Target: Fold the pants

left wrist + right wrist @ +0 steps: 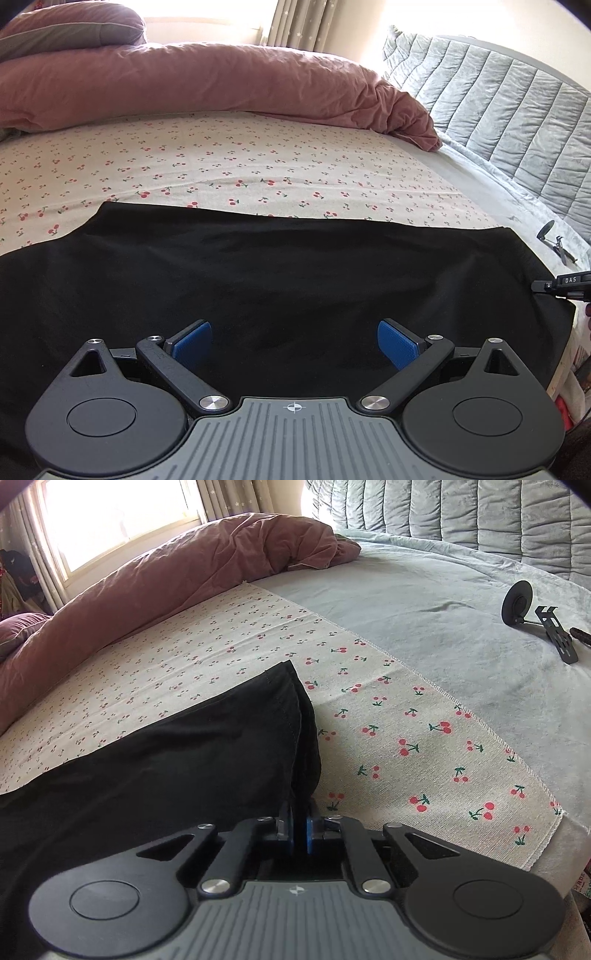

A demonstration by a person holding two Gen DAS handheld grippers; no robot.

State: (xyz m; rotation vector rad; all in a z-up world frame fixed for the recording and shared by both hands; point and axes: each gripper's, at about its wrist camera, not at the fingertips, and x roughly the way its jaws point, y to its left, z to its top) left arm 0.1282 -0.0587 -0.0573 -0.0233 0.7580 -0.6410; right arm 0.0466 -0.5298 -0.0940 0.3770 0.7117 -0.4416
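Observation:
Black pants (288, 280) lie spread flat on a cherry-print sheet (221, 166) on the bed. My left gripper (294, 345) is open, its blue pads (192, 341) wide apart just above the near part of the pants, holding nothing. In the right wrist view the pants (184, 760) reach from the left to a folded end. My right gripper (299, 830) is shut on the near corner of that end, and the cloth rises from its pads. The right gripper's tip (561, 284) shows at the right edge of the left wrist view.
A rumpled pink duvet (221, 81) lies along the far side of the bed. A grey quilted headboard (498, 103) stands at the right. A small black stand with a round disc (517, 605) lies on the grey blanket (424, 609).

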